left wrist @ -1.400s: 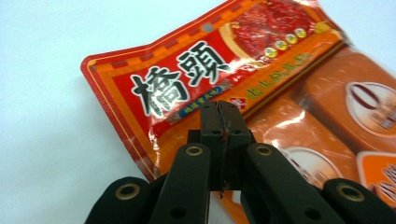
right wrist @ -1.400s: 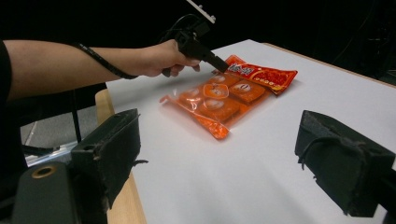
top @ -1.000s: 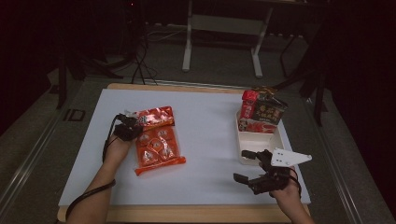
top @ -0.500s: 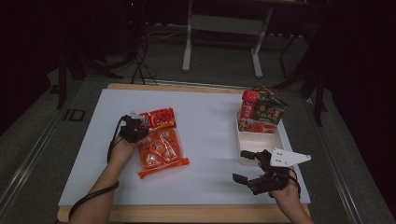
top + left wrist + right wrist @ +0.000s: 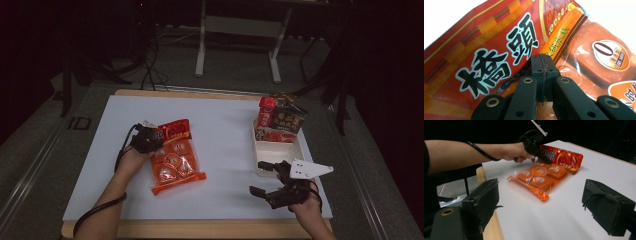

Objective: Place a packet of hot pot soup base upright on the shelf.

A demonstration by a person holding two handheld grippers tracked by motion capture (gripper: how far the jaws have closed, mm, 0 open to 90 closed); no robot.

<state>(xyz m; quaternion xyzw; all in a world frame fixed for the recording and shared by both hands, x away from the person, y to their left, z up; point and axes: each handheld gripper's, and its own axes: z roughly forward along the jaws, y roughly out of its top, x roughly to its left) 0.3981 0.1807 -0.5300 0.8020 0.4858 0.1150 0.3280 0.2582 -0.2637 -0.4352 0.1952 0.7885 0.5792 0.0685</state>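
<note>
We note the orange snack bag (image 5: 175, 156) lying flat on the white surface (image 5: 225, 135), left of centre. The left gripper (image 5: 152, 141) has its fingers (image 5: 541, 65) clenched on the bag's far left edge, near the printed header; in the left gripper view the jaws meet with the film pinched between them. So the grasp looks made, but the bag is not yet lifted clear.

The right gripper (image 5: 264, 177) hovers at the near right, fingers (image 5: 607, 205) released and wide apart, holding nothing.

The white tray (image 5: 276, 152) at far right already carries upright packets (image 5: 280, 120); its near half is bare. We judge the carry across and the placing are left.
</note>
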